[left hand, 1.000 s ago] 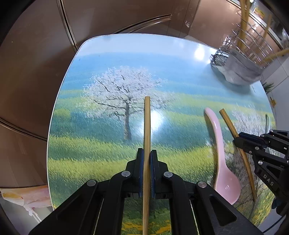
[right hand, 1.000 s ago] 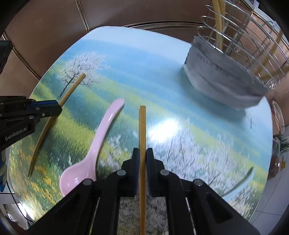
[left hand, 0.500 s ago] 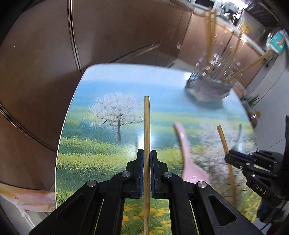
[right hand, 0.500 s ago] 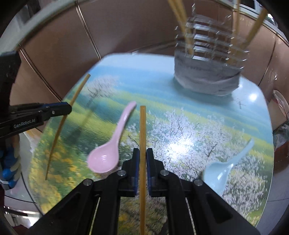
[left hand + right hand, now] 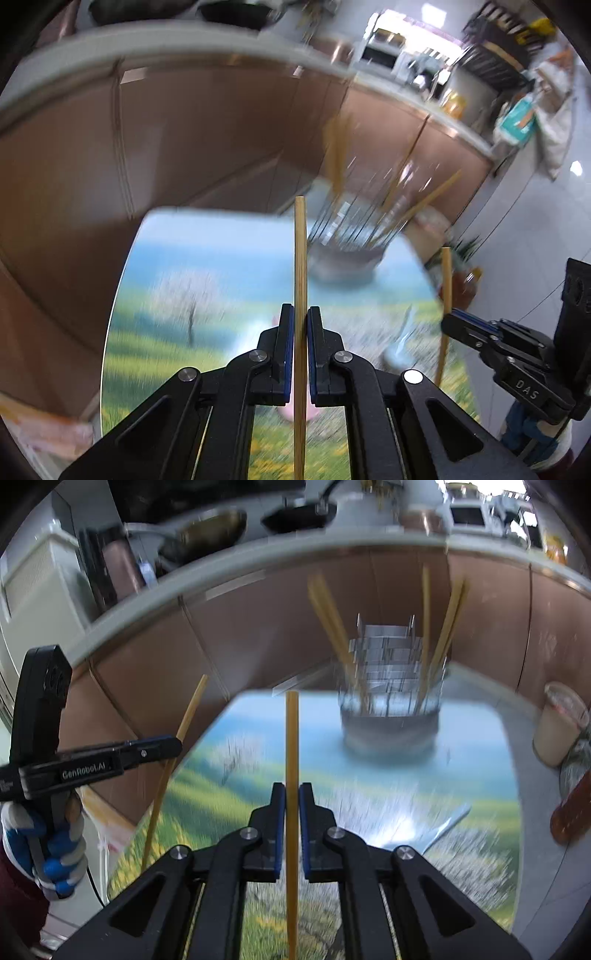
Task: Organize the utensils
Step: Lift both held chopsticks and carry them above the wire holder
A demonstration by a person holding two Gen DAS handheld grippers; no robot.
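Gripping one wooden chopstick (image 5: pixel 300 280) between its closed fingers, the left hand-held gripper (image 5: pixel 300 325) is raised above the tabletop (image 5: pixel 207 258), the stick running straight forward past the fingertips. The right hand-held gripper (image 5: pixel 290 801) is clamped on a second chopstick (image 5: pixel 291 746) in the same way, also lifted clear of the printed landscape surface. Each gripper shows in the other's view: the right one (image 5: pixel 465 326) at the right edge of the left wrist view, the left one (image 5: pixel 162 747) at the left of the right wrist view, held by a gloved hand (image 5: pixel 55 853). At the far end of the tabletop stands a wire utensil rack (image 5: pixel 389 701) with several chopsticks leaning upright in it. A pale blue spoon (image 5: pixel 436 830) lies on the tabletop near the right gripper, and a pink spoon (image 5: pixel 291 410) shows, blurred, beneath the left gripper's fingers.
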